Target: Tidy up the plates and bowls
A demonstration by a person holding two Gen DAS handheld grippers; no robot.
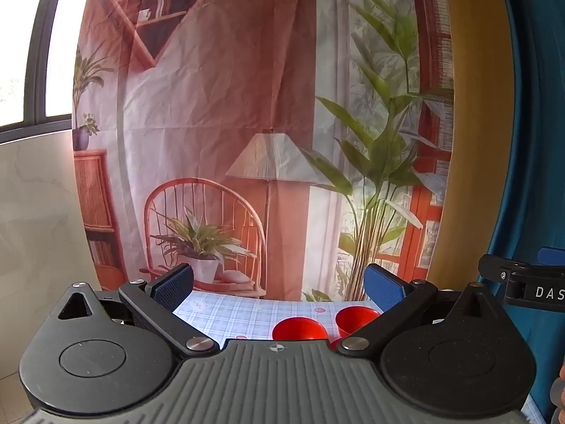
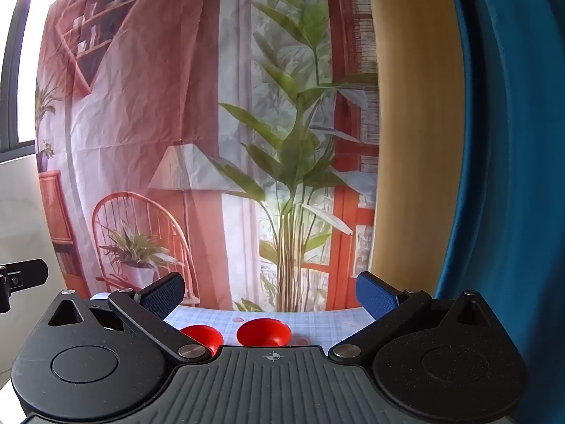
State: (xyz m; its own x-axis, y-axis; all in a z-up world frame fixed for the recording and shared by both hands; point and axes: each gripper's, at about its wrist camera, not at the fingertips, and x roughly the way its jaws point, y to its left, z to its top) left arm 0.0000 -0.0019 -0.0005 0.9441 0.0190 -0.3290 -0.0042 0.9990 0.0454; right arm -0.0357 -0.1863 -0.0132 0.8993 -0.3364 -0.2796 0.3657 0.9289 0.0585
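Note:
Two red bowls stand on a checked tablecloth (image 1: 229,314) low in both views. In the left wrist view one bowl (image 1: 299,328) is at centre and the other (image 1: 355,319) is to its right. In the right wrist view they show as a left bowl (image 2: 203,335) and a right bowl (image 2: 263,332). My left gripper (image 1: 279,286) is open and empty, held above the table's near side. My right gripper (image 2: 270,295) is open and empty too, level with it. The bowls' lower parts are hidden behind the gripper bodies.
A printed backdrop (image 1: 247,123) of a room with a chair, lamp and plants hangs behind the table. A yellow strip (image 2: 416,141) and a blue curtain (image 2: 512,176) are at the right. The right gripper's side (image 1: 529,286) shows at the left view's right edge.

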